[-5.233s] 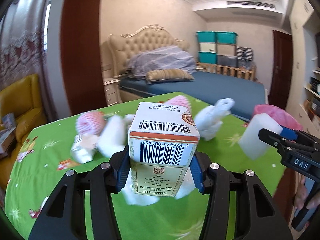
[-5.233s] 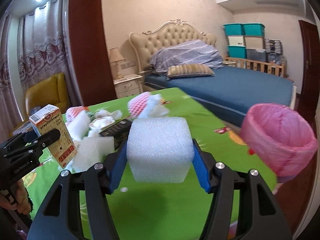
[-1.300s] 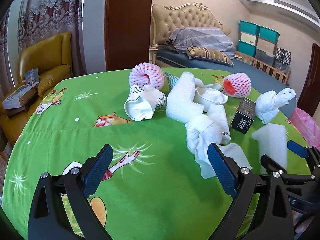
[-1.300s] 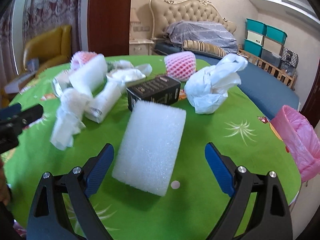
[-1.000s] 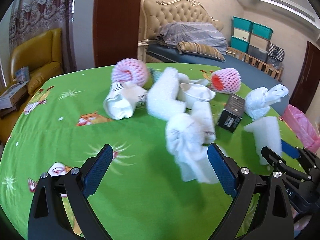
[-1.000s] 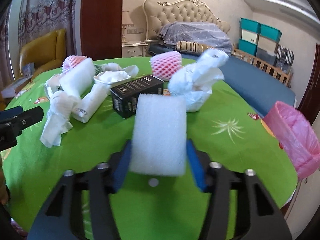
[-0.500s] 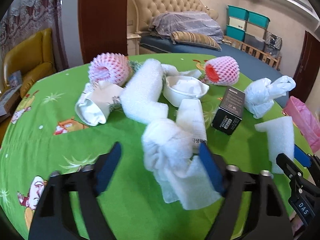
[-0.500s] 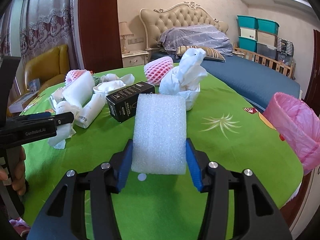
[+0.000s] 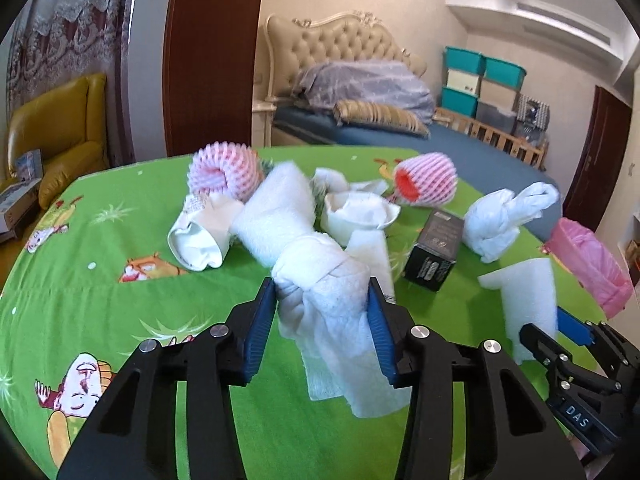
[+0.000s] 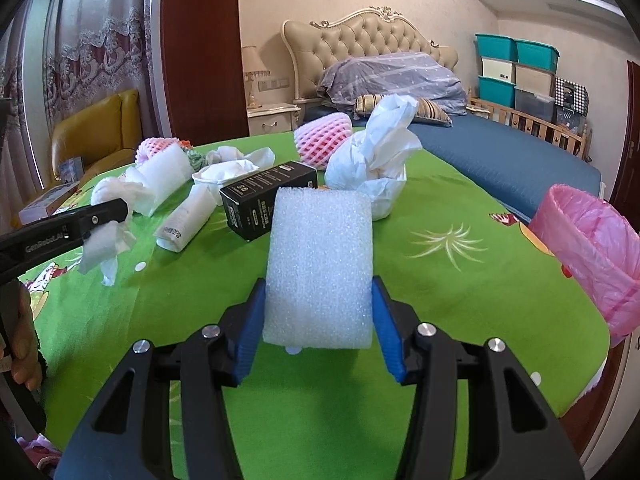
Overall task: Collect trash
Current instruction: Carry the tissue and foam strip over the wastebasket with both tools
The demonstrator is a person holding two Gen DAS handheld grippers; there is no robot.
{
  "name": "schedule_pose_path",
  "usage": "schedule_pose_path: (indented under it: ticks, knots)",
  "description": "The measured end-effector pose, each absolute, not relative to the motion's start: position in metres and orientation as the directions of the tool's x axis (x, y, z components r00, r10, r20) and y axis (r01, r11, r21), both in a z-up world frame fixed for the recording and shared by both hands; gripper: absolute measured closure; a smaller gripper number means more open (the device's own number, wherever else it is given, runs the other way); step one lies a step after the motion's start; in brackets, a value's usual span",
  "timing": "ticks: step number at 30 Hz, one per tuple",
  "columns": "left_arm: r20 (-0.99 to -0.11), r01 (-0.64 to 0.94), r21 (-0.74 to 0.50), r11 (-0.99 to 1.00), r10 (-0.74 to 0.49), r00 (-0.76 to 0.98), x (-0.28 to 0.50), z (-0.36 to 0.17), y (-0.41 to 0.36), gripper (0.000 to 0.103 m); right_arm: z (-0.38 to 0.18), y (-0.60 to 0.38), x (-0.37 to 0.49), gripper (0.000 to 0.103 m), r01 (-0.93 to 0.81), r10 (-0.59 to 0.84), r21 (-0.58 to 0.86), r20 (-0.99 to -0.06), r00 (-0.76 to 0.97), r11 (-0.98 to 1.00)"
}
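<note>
Behind the table, a tufted bed [image 10: 372,40], yellow armchair [image 9: 56,124], stacked teal bins [image 10: 516,68].

Your left wrist camera rides just behind the left claw [image 9: 322,320], angled down across the green tabletop [image 9: 100,300] toward the bed [image 9: 460,140]. Your right wrist camera sits equally close behind the right claw [image 10: 318,324], facing the same way. Both views share the black box [image 9: 434,252] [image 10: 268,198], the pink-lined bin [image 9: 588,268] [image 10: 592,248] and each other's claw at the frame edge.

Black tongs [image 9: 322,322] w/ blue pads [image 9: 260,332]
</note>
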State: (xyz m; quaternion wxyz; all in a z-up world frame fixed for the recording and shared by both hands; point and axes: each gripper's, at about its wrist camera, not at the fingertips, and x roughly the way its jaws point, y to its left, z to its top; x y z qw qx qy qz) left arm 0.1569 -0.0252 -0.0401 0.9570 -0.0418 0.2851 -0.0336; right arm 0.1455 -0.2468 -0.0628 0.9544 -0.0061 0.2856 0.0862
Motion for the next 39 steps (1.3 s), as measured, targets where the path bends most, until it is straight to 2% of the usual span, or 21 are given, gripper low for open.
schedule_pose_path:
  ticks: [25,33,39]
  knots:
    - [-0.388,0.168,0.040,0.985,-0.140,0.911,0.109,-0.022,-0.076,0.060,-0.042,-0.276,0.114,0.053,-0.148,0.155,0.051,-0.451,0.879,0.988]
    - [-0.354,0.195,0.082,0.977,-0.154,0.923,0.099,-0.019,-0.091,0.060,-0.027,-0.289,0.105,0.053,-0.137,0.147,0.053,-0.398,0.906,0.989]
    - [-0.360,0.229,0.086,0.970,-0.184,0.915,0.100,-0.018,-0.101,0.060,-0.027,-0.304,0.105,0.053,-0.109,0.125,0.064,-0.394,0.910,0.992]
